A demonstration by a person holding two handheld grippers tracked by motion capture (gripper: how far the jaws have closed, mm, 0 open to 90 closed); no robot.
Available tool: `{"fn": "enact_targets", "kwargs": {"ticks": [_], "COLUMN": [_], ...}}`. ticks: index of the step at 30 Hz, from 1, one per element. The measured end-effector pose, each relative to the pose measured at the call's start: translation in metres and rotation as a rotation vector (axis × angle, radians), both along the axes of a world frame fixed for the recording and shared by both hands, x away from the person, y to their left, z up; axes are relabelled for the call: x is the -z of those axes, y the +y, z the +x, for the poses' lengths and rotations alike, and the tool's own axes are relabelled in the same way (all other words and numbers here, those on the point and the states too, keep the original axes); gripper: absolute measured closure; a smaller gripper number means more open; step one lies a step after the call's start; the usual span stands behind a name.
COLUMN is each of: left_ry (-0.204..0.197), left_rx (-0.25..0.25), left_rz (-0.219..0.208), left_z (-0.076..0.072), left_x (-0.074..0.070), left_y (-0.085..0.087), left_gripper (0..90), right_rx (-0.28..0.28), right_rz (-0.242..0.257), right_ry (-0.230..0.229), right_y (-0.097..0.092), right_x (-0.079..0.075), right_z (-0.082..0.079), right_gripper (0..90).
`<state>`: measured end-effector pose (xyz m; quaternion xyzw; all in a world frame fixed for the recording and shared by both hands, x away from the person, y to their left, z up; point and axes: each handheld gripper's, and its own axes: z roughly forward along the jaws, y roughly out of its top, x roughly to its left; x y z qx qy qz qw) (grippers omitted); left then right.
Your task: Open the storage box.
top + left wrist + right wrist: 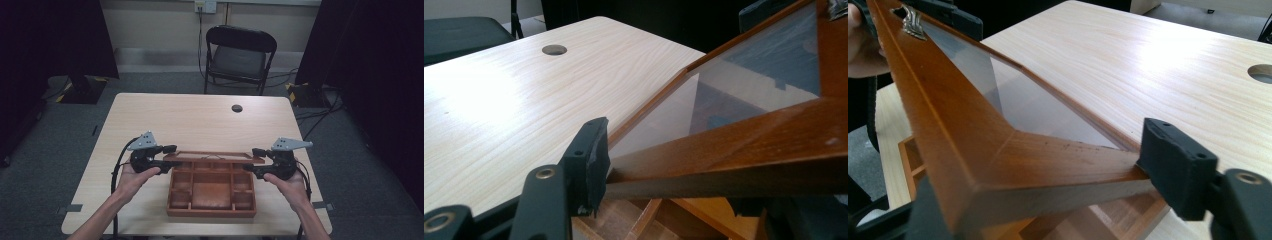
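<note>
Now your left tool [167, 155] has its jaws set on the left end of the glass-paned lid [215, 156] of the wooden compartment box [211, 187]; in the left gripper view one black pad [594, 162] sits right against the lid's wooden frame [744, 150], though you cannot tell whether it presses. Your right tool [252, 159] meets the lid's right end from 3 o'clock, and in the right gripper view its pad [1173, 165] touches the frame's corner [1048, 160], the jaws standing either side of the wood. The lid is tilted up at its front edge, hinged along the box's far side toward 12 o'clock, with the glass pane [1018, 100] showing the desk [200, 120] through it. The box lies at the desk's near edge, at 6 o'clock from the round cable hole [237, 108], between your two hands [135, 177]. Beyond the desk, at 12 o'clock, stands a black folding chair [240, 55].
</note>
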<state>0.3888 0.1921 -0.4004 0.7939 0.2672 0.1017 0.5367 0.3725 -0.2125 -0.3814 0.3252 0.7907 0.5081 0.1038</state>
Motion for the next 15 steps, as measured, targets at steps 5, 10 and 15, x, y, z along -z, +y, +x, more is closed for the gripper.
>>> {"fn": "enact_targets", "kwargs": {"ticks": [5,10,15], "left_ry": [0.004,0.004,0.012], "left_rx": [-0.004,-0.019,-0.022], "left_rz": [-0.005,-0.011,-0.012], "left_z": [0.005,0.01,0.017], "left_x": [0.002,0.002,0.002], "left_y": [-0.004,-0.006,-0.002], "left_gripper": [42.6,42.9,43.6], "right_rx": [0.004,0.015,0.024], "right_rz": [0.018,0.034,0.048], "right_ry": [0.007,0.01,0.014], "right_y": [0.0,0.0,0.0], "right_x": [0.002,0.002,-0.001], "right_z": [0.007,0.012,0.018], "right_gripper": [35.7,36.3,37.5]}}
